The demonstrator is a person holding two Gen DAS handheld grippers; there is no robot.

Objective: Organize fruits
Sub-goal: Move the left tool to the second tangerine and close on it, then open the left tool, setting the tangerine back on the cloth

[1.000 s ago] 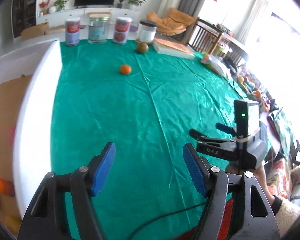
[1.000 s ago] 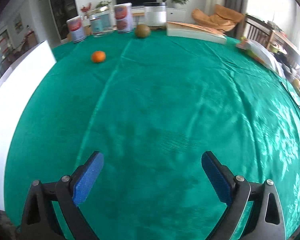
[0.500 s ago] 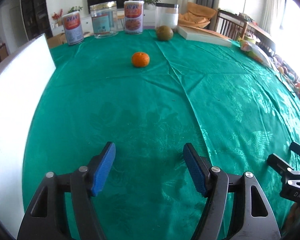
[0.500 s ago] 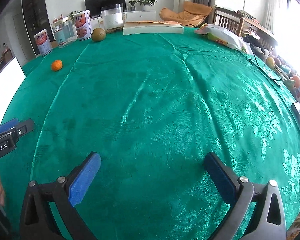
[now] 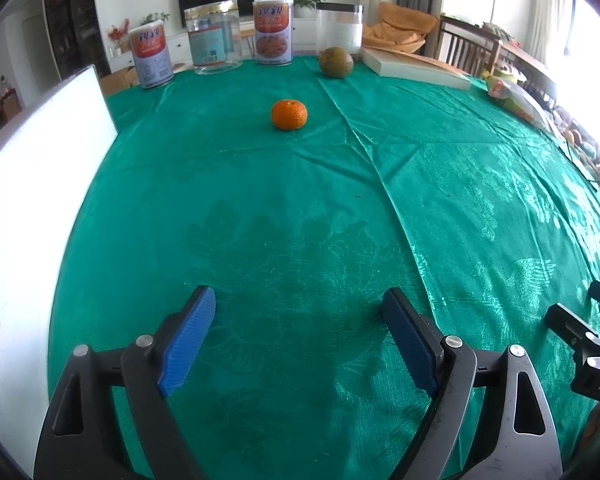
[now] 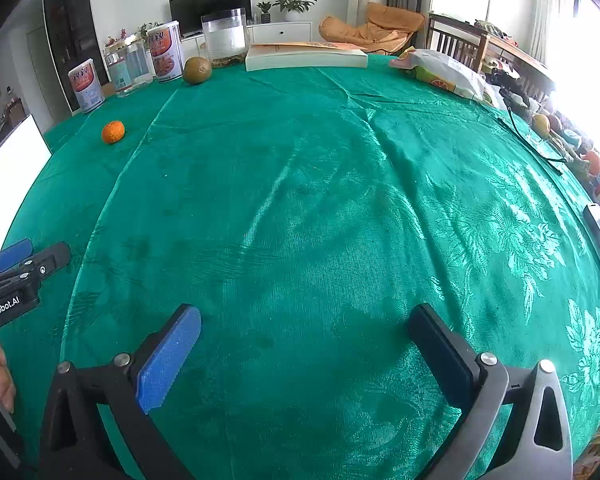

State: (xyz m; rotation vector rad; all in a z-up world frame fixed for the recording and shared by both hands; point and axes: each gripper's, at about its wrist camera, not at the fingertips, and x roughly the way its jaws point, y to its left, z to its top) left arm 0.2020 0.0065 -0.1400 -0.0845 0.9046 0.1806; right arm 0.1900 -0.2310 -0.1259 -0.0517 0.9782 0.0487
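Observation:
An orange mandarin (image 5: 288, 114) lies on the green tablecloth (image 5: 300, 220), well beyond my left gripper (image 5: 298, 304). Farther back rests a greenish-brown round fruit (image 5: 336, 62). The left gripper's jaws are opening, with nothing between the blue pads. In the right wrist view the mandarin (image 6: 113, 132) sits far left and the brown fruit (image 6: 196, 70) at the back. My right gripper (image 6: 306, 320) is open wide over bare cloth. The left gripper's tip (image 6: 28, 258) shows at that view's left edge.
A white box wall (image 5: 32, 200) stands along the left. Two labelled cans (image 5: 150, 58), a clear jar (image 5: 214, 38), a plastic tub (image 5: 339, 28) and a flat white box (image 5: 414, 66) line the back. A snack bag (image 6: 440, 70) and clutter lie at the right.
The left gripper swung away from the white box and came down toward the table, then its jaws spread wider. The right gripper's view turned rightward, bringing the left gripper into its left edge.

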